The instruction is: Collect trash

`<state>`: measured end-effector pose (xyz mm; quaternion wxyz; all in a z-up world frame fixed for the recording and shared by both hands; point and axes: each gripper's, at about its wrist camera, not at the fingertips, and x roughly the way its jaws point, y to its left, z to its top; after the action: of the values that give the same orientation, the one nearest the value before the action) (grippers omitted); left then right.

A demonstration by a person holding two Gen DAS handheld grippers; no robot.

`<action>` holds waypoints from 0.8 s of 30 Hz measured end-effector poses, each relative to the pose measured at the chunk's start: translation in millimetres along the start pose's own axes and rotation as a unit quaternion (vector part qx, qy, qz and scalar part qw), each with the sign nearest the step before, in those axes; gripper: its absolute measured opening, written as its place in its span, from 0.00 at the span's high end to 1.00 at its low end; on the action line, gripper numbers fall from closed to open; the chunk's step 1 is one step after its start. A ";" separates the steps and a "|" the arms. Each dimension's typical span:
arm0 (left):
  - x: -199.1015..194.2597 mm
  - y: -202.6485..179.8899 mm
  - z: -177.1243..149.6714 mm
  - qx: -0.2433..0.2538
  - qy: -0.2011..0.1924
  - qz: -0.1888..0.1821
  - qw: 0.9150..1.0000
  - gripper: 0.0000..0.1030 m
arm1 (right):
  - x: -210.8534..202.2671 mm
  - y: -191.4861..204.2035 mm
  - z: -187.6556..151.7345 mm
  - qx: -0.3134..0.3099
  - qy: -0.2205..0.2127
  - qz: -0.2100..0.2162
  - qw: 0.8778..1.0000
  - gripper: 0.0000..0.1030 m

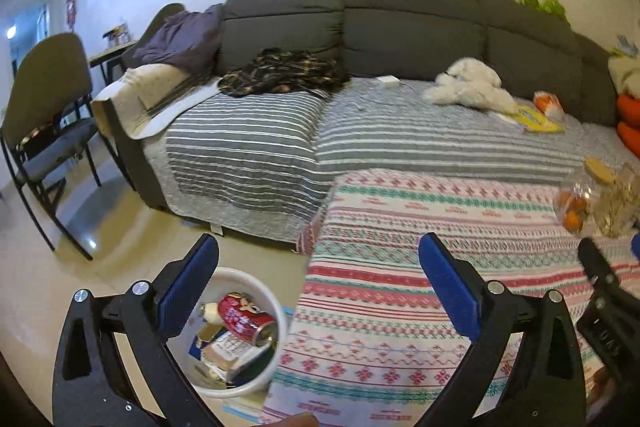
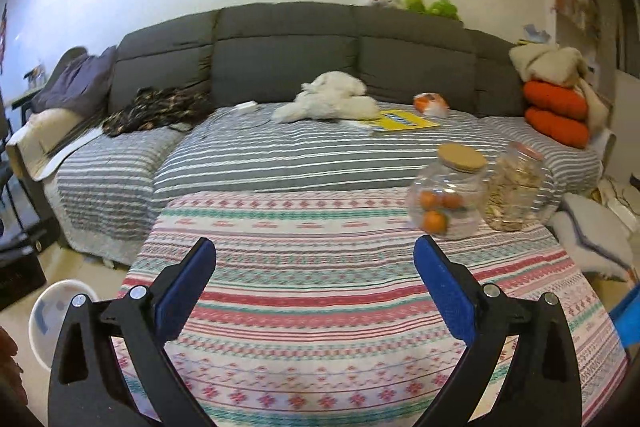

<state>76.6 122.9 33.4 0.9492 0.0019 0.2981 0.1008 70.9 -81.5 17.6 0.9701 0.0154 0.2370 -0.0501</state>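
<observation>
Trash bin (image 1: 276, 311) holding red can (image 1: 244, 319), both tools agape

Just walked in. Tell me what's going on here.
A person is collecting trash with two handheld grippers. Both the left gripper and the right gripper are open and hold nothing. A round white bin on the floor beside the patterned tablecloth already holds a red can and paper scraps. On the cloth stand only two clear jars.
</observation>
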 end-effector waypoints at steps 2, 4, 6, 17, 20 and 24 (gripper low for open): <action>3.1 -10.7 -1.5 0.009 0.003 -0.001 1.000 0.07 | 3.7 -13.9 -4.3 0.022 0.001 -0.001 1.000 0.07; 7.2 -24.0 -3.1 0.021 0.005 0.001 1.000 0.07 | 9.6 -24.3 -4.6 0.042 0.017 0.001 0.999 0.07; 10.0 -34.1 -4.2 0.030 0.005 0.000 1.000 0.07 | 13.5 -34.4 -4.2 0.055 0.021 -0.006 0.998 0.07; 18.7 -83.6 -8.2 0.050 0.018 -0.041 0.998 0.07 | 19.2 -62.0 -7.1 0.047 0.029 -0.027 0.998 0.07; 19.9 -88.4 -7.9 0.045 0.022 -0.050 0.998 0.07 | 17.1 -66.5 -9.2 0.041 0.025 -0.034 0.998 0.07; 19.6 -91.5 -8.4 0.043 0.023 -0.051 0.998 0.07 | 15.2 -71.5 -11.4 0.040 0.025 -0.036 0.998 0.07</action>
<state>105.0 36.6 9.5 0.9451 0.0255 0.3234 0.0396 71.6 -153.3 0.1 0.9601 0.0468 0.2590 -0.0942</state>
